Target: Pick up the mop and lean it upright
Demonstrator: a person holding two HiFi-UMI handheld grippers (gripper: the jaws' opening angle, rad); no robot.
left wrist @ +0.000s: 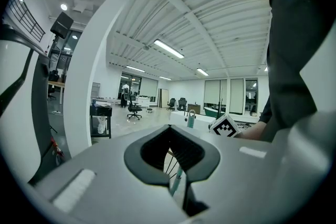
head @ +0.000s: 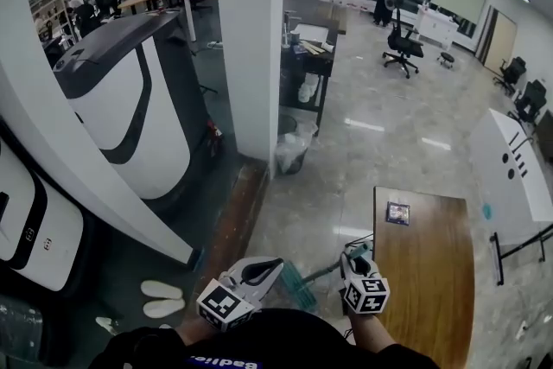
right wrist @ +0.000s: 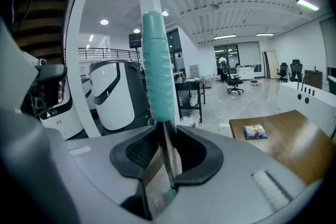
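The mop lies low in front of me in the head view, its teal head (head: 298,285) near the floor and its thin pole (head: 325,271) rising to the right. My right gripper (head: 355,255) is shut on that pole. In the right gripper view the metal pole runs between the pads of the right gripper (right wrist: 168,168), and the teal handle grip (right wrist: 157,71) stands up above them. My left gripper (head: 276,264) hangs just left of the mop head. In the left gripper view, a thin teal pole (left wrist: 176,180) shows in the gap of the left gripper (left wrist: 176,168); contact is unclear.
A wooden table (head: 428,281) with a small box (head: 397,213) stands at my right. A white pillar (head: 251,39), a slanted white beam (head: 78,151) and a white-and-black machine (head: 130,99) stand ahead and left. Slippers (head: 162,298) lie on the dark floor.
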